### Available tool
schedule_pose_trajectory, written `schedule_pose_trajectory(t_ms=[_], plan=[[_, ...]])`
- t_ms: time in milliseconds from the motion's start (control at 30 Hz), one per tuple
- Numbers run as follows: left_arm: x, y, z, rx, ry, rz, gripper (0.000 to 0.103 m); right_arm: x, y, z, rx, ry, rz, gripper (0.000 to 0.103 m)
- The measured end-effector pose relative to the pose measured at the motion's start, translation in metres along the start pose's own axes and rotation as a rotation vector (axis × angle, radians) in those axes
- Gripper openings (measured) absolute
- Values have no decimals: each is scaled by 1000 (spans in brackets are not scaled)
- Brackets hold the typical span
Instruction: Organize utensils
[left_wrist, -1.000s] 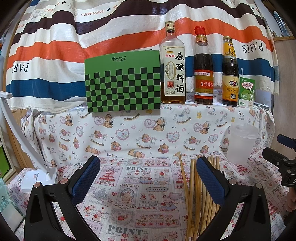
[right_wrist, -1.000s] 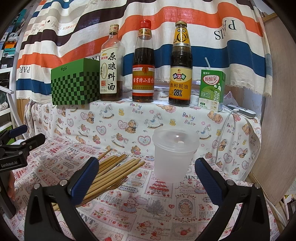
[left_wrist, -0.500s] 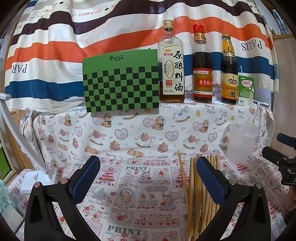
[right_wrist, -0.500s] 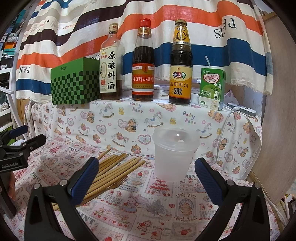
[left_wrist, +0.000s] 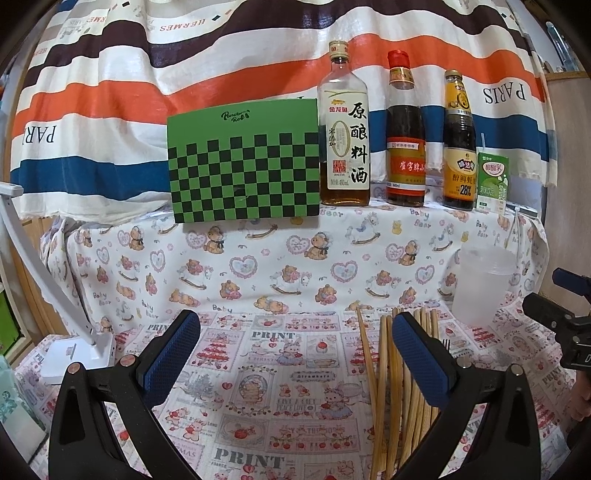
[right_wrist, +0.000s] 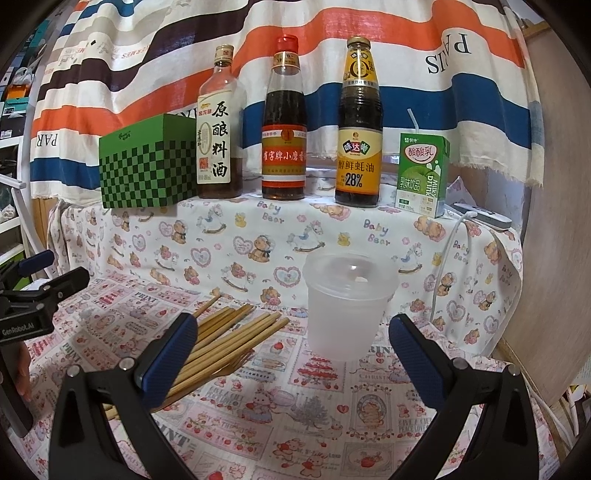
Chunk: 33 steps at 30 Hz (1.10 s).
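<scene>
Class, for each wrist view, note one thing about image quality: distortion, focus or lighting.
Left wrist view: fisheye bends the striped curtain and darkens the corners; the bottle label reads sharp. Right wrist view: the same curving; the translucent cup shows a small bright glint, and the chopsticks stay in focus under soft, even light.

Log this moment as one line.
left hand-held gripper: open, empty | right hand-held gripper: open, empty | chopsticks: flat on tablecloth | cup: upright, empty

oyster sauce bottle (right_wrist: 359, 147): 28% | curtain (left_wrist: 504, 94): PARIS | tablecloth (left_wrist: 273, 335): PRINT
</scene>
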<state>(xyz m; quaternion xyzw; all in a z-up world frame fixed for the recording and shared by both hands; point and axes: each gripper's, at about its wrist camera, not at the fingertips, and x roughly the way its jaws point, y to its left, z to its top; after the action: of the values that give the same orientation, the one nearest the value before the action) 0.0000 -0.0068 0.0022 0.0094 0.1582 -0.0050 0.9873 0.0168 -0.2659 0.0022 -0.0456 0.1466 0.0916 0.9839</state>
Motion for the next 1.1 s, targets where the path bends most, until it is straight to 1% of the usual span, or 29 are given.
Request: schedule_pose_trajectory(t_ms=[167,300,400,467,533,600,700,800,833,900,967,1033,1100], plan=[[3,0,0,5,15,-1,103,-1,-3,0,14,7,1,103],[-2,4,-1,-10,-12,-21,103,0,-5,-1,20,17,16,103],[-3,7,-1,-22,-15,-14,103,1,-7,-1,30,24,12,103],[-5,8,-2,-28,-25,5,103,0,-9,-1,40,13,15,103],[-4,10,-1,-36,-23,4,103,-3,-11,-1,40,-9,16,103],[-2,10,-1,-33,-10,0,103,-6,-12,0,41,-35,-16,103],[-2,7,-2,-20,-12,17,103,-12,-15,0,60,-67,-102,103],[2,3,-2,-2,10,101,103,-10,-20,1,74,-63,-139,103],[3,2,-2,2,19,116,103,-8,-22,1,81,-53,-145,103],[4,4,-2,-4,26,93,103,-7,-27,0,103,-45,-161,103],[0,10,-3,-31,7,39,103,-7,-30,0,129,-38,-195,103],[-6,17,-3,-69,-22,16,103,-8,-32,-1,145,-37,-178,95],[-9,20,-3,-114,-35,27,103,-7,-32,-1,149,-25,-161,84]])
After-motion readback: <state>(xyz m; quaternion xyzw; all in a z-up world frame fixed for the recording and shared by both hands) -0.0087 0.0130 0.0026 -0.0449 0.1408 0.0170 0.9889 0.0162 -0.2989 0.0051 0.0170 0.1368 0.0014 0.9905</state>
